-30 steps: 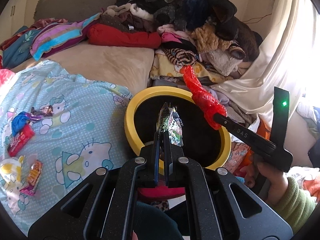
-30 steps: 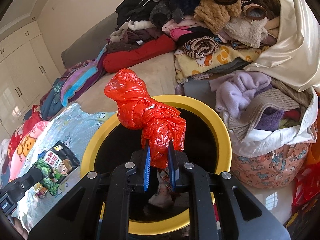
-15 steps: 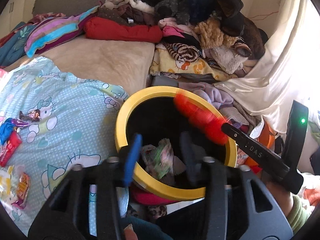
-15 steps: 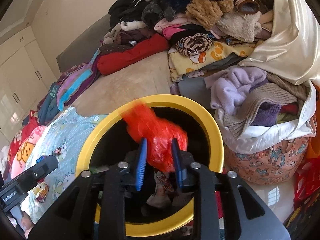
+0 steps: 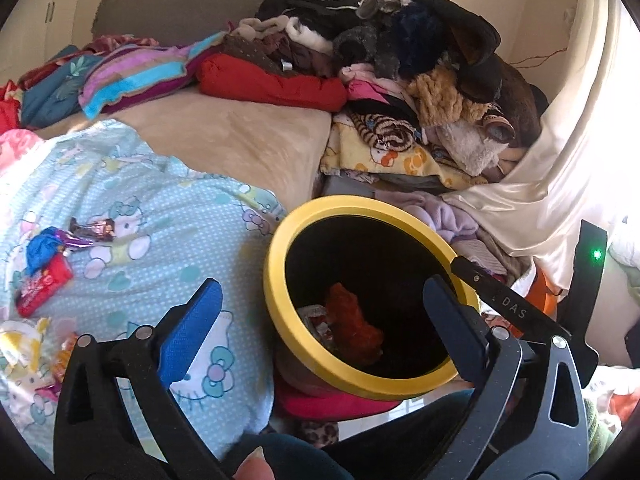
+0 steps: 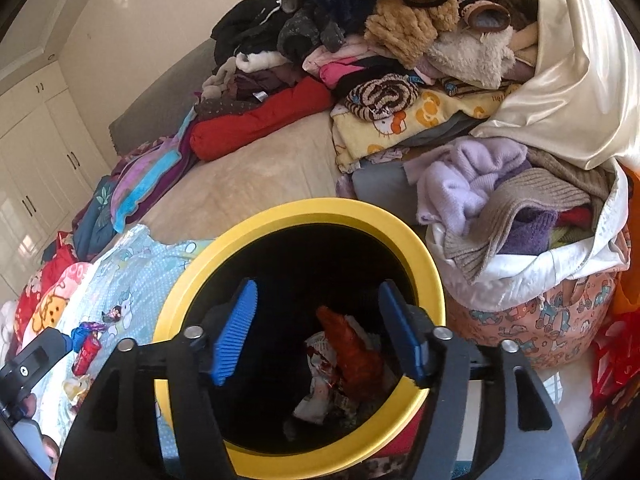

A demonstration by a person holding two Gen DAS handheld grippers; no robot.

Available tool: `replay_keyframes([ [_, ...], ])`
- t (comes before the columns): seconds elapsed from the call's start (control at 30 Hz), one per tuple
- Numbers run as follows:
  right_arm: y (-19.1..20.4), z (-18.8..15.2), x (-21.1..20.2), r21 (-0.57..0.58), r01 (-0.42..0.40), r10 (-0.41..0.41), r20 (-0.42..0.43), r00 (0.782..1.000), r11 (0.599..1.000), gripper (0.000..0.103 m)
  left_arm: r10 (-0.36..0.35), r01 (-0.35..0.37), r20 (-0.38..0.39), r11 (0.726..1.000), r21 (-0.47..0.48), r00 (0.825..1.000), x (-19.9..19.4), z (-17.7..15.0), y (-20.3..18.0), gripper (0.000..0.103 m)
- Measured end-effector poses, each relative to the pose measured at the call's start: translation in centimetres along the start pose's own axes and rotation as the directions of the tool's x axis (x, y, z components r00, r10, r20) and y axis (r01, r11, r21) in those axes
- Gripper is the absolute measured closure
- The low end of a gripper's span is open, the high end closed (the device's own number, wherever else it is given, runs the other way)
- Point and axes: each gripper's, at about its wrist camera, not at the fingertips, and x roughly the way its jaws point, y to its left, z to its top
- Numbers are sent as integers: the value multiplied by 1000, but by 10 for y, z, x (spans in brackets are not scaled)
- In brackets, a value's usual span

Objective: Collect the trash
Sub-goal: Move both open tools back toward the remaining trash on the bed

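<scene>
A yellow-rimmed black bin (image 5: pixel 280 304) (image 6: pixel 424 256) stands beside the bed. Inside lie a red plastic bag (image 5: pixel 352 320) (image 6: pixel 352 356) and wrappers (image 6: pixel 320 396). My left gripper (image 5: pixel 320 320) is open and empty, over the bin's near rim. My right gripper (image 6: pixel 320 328) is open and empty above the bin's mouth; it also shows in the left wrist view (image 5: pixel 504 304). More wrappers (image 5: pixel 44 280) (image 6: pixel 86 350) lie on the light blue cartoon blanket (image 5: pixel 160 208).
A heap of clothes (image 5: pixel 400 64) (image 6: pixel 380 40) covers the far side of the bed. A full laundry bag (image 6: pixel 540 280) stands right of the bin. White cupboards (image 6: pixel 36 168) are at the far left.
Both grippers opened. The snack wrapper fell from the left one and the red bag from the right one into the bin.
</scene>
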Motion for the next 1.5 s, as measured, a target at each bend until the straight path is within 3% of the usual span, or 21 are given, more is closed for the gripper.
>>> replay_keyframes([
  [0.4,21,-1,-7,-46,-29,30,21,999,999,31,74,-73,56,997,-34,996,-26,0,25,11],
  [0.8,67,-12,-15,-150,-100,102,4,995,984,31,137,-130,103,989,-71,985,-48,2,50,11],
  [1.2,127,-29,-30,-252,-205,203,-33,979,946,31,233,-222,151,971,-89,961,-69,4,81,11],
  [1.5,172,-52,-35,-328,-265,251,-87,964,907,31,275,-250,175,956,-151,945,-84,6,112,11],
])
